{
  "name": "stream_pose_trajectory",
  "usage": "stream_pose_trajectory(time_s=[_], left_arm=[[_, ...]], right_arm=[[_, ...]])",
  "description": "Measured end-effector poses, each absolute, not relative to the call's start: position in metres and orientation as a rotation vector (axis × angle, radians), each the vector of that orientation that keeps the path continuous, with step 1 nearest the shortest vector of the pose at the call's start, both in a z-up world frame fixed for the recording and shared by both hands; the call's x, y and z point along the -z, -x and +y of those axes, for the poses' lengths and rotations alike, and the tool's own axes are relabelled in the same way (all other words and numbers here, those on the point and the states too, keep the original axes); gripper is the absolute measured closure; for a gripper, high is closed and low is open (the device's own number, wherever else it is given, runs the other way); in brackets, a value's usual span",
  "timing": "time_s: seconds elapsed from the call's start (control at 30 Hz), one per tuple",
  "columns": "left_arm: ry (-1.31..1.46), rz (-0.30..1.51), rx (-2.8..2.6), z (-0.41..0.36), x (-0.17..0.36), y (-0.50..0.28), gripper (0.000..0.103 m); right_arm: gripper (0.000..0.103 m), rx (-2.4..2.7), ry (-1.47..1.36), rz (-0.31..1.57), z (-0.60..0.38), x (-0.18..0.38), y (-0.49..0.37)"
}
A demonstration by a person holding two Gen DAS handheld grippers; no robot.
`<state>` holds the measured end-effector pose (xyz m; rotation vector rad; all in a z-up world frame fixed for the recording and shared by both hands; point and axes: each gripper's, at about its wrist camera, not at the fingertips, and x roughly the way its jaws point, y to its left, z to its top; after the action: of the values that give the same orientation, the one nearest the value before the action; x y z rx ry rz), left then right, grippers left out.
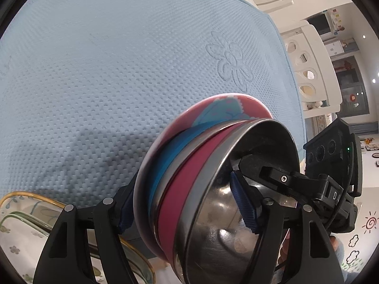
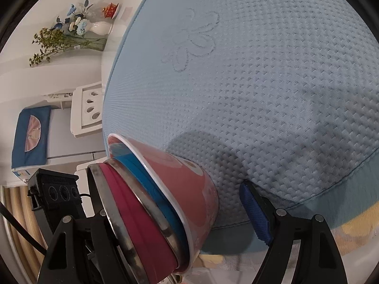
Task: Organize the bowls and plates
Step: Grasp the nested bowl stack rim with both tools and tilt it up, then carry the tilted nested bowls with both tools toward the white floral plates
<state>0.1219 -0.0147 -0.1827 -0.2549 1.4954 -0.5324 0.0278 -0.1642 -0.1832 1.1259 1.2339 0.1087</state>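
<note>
A nested stack of bowls is tipped on its side above a light blue textured cushion. A steel bowl with a magenta band lies inside a blue one, inside a pink bowl. My left gripper is shut on the stack, one pad under the pink bowl, the other inside the steel bowl. In the right wrist view the stack fills the space between my right gripper's wide fingers; the blue pad stands clear of the pink bowl.
Glass plates with gold rims and floral print lie at the lower left of the left view. White carved furniture stands beyond the cushion. A vase of flowers and a blue tissue box sit at the left of the right view.
</note>
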Motion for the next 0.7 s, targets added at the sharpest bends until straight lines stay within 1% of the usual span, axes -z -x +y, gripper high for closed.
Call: stream_pose_trajectory(time_s=[0.07, 0.1, 0.13, 0.17, 0.27, 0.53, 0.7], left_arm=[[0.241, 1.487, 0.537, -0.022, 0.181, -0.122, 0.034], [0.235, 1.480, 0.538, -0.023, 0.180, -0.120, 0.035], [0.232, 1.474, 0.539, -0.023, 0.180, -0.119, 0.036], [0.226, 1.467, 0.538, -0.021, 0.179, -0.116, 0.037], [0.210, 1.443, 0.536, -0.020, 0.174, -0.112, 0.041], [0.231, 1.372, 0.566, -0.008, 0.162, -0.111, 0.041], [0.213, 1.337, 0.580, -0.004, 0.155, -0.105, 0.041]], right_arm=[[0.025, -0.118, -1.136, 1.225, -0.165, 0.183, -0.026], [0.033, -0.128, -1.147, 1.215, -0.166, 0.183, -0.026], [0.043, -0.144, -1.162, 1.204, -0.165, 0.183, -0.025], [0.047, -0.166, -1.185, 1.186, -0.165, 0.182, -0.025], [0.048, -0.161, -1.164, 1.177, -0.162, 0.177, -0.024], [0.058, -0.130, -1.094, 1.162, -0.157, 0.170, -0.020], [0.062, -0.112, -1.046, 1.146, -0.156, 0.163, -0.017]])
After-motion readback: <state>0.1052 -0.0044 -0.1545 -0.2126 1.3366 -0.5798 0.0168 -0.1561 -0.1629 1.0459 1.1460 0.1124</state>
